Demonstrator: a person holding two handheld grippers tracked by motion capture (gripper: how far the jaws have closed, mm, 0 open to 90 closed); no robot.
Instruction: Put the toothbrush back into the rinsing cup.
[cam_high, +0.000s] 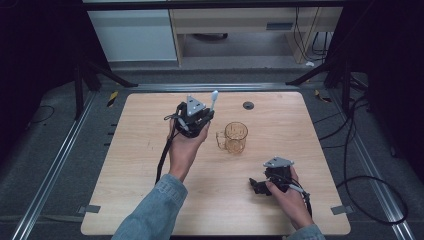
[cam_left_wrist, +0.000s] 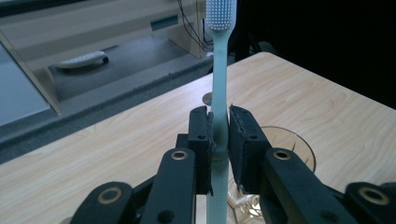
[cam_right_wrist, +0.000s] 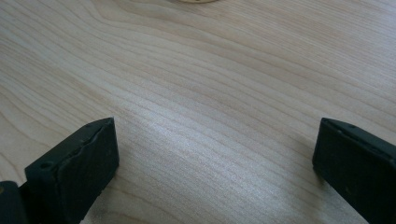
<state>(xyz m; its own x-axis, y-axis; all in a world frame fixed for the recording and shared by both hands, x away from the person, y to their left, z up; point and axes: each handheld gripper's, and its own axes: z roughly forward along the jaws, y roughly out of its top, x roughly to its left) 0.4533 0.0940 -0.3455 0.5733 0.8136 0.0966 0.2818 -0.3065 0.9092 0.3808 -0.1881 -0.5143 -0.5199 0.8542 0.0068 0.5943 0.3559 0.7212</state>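
Toothbrush (cam_left_wrist: 219, 93) sat pinched between the jaws of the left gripper (cam_high: 196, 116), held a little left of the frame's centre in the high view, bristle head up and pale against the far table edge. In the left gripper view both pads pressed the handle's lower half, the long upper part standing free above them.

Right gripper (cam_high: 261, 186) rested low at the lower right of the high view, jaws spread wide with only bare wood between them in its own view.

Mug (cam_high: 234, 137), clear amber glass with a handle, stood at mid-frame, just right of the left gripper and apart from it; its rim showed behind the jaws in the left gripper view.

Risks, as judged:
- The grip sat low on a slim, smooth handle; a tilt or quick swing could let the toothbrush pivot or slide through the pads.
- If lowered into the mug off-centre, the toothbrush end might strike the rim and tip the light mug, nothing bracing it.
- The right gripper lay well apart from the mug, too far to steady it quickly.

Count: one toothbrush, one mug, two grippers, one table (cam_high: 150, 210), one small dark round fitting (cam_high: 248, 105) near the table's far edge.
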